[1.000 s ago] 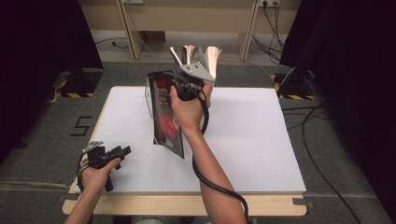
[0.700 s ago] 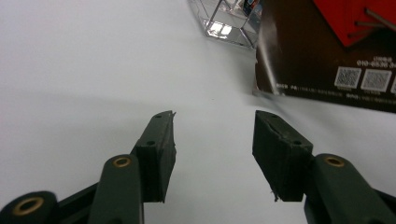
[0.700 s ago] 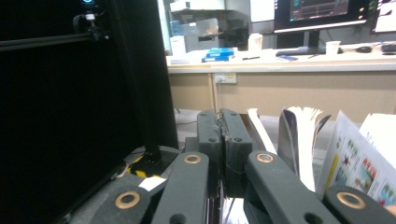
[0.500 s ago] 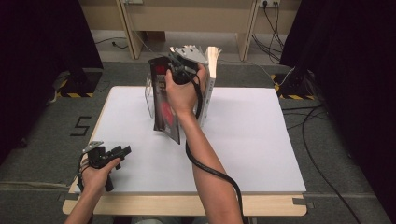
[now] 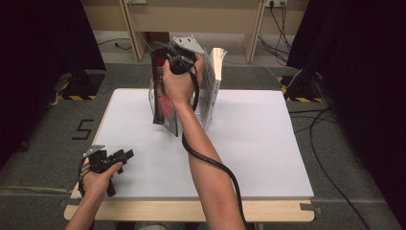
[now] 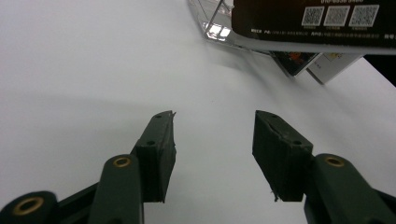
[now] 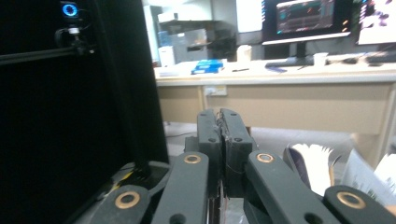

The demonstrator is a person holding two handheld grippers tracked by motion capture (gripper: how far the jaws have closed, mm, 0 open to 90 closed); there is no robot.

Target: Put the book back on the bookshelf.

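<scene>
Books stand upright at the far side of the white table (image 5: 249,143). A dark book with a red cover (image 5: 165,103) is on the left and a white book (image 5: 210,91) on the right. My right gripper (image 5: 174,55) is raised above their tops, held level and pointing away. Its jaws (image 7: 222,114) are pressed together, and I see nothing between them. Fanned white pages (image 7: 315,165) show below it. My left gripper (image 5: 122,155) rests at the table's near left corner, open and empty (image 6: 215,121). It faces the dark book's back cover (image 6: 317,18) and a clear stand (image 6: 215,28).
Beyond the table stands a wooden desk (image 5: 191,14) with cables on the floor. Dark curtains hang on both sides. The right gripper's cable (image 5: 210,163) trails down along the forearm. The right gripper view shows a desk with monitors (image 7: 303,18) across the room.
The right hand has risen and moved away and a little left with its shut gripper, above the books' tops. The left hand and its gripper have stayed put.
</scene>
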